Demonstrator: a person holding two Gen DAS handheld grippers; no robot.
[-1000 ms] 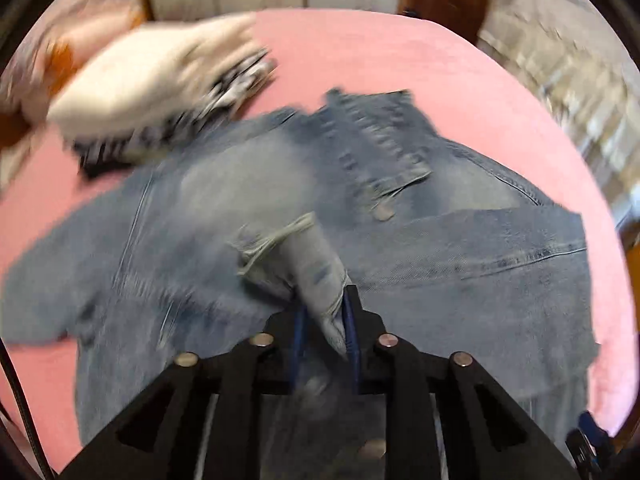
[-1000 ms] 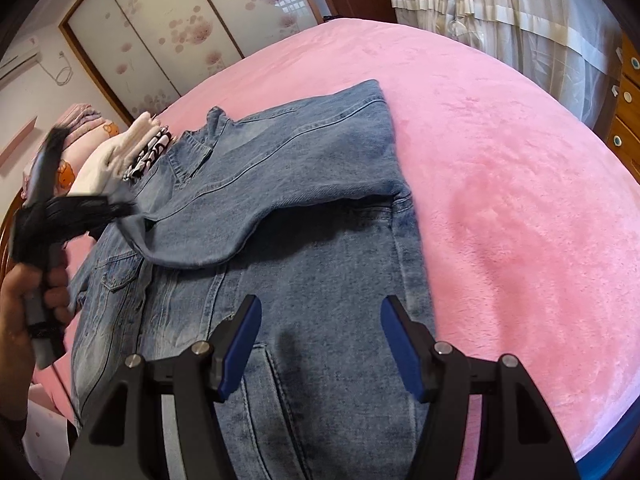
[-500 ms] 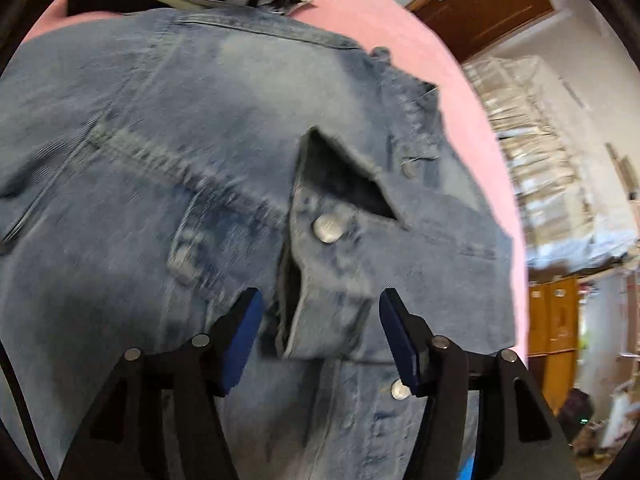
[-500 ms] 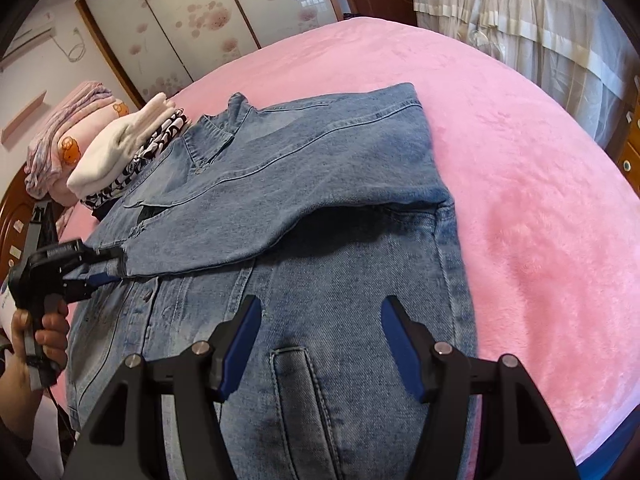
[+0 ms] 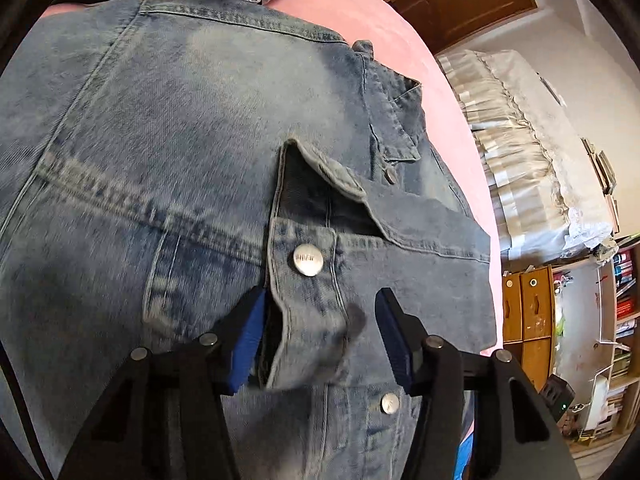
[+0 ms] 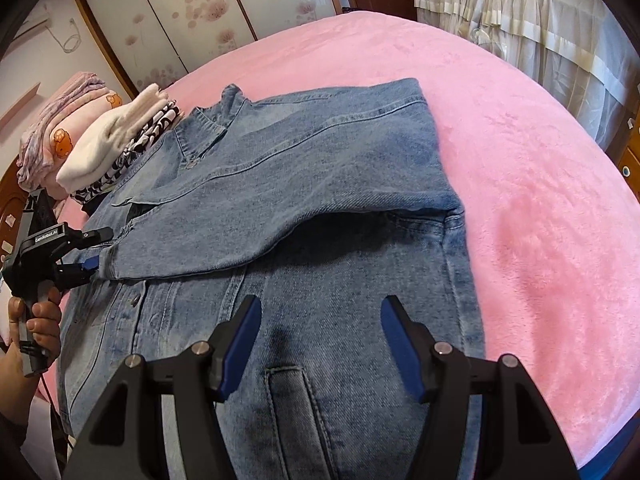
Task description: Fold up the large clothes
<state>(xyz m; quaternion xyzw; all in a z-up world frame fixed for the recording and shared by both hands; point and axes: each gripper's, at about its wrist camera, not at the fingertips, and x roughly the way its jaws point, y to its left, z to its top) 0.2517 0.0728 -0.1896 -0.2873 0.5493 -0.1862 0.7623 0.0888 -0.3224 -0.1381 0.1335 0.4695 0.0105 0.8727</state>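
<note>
Currently, the denim jacket (image 6: 304, 208) lies spread on the pink bed (image 6: 540, 184), front side up, with its collar (image 6: 218, 120) toward the far end. One sleeve (image 6: 280, 216) is folded across the body of the jacket, and its cuff (image 5: 308, 304) rests on the button placket.

Left gripper (image 5: 320, 336): its fingers (image 5: 248, 332) stand on either side of the cuff, and the jaws are closing. The cuff lies between the blue pads, close against the left pad; the right pad stands clear of the cloth. A metal cuff button (image 5: 307, 260) shows just ahead of the fingers. In the right wrist view, this gripper (image 6: 90, 268) sits at the cuff end of the sleeve, held by a hand (image 6: 34, 320).

Right gripper (image 6: 320, 344): its fingers (image 6: 240, 340) are spread apart above the lower body of the jacket, near a welt pocket (image 6: 292, 392). Nothing is between them.

A stack of folded clothes (image 6: 120, 148) lies on the bed beyond the collar, beside pink bedding (image 6: 64, 136).
</note>
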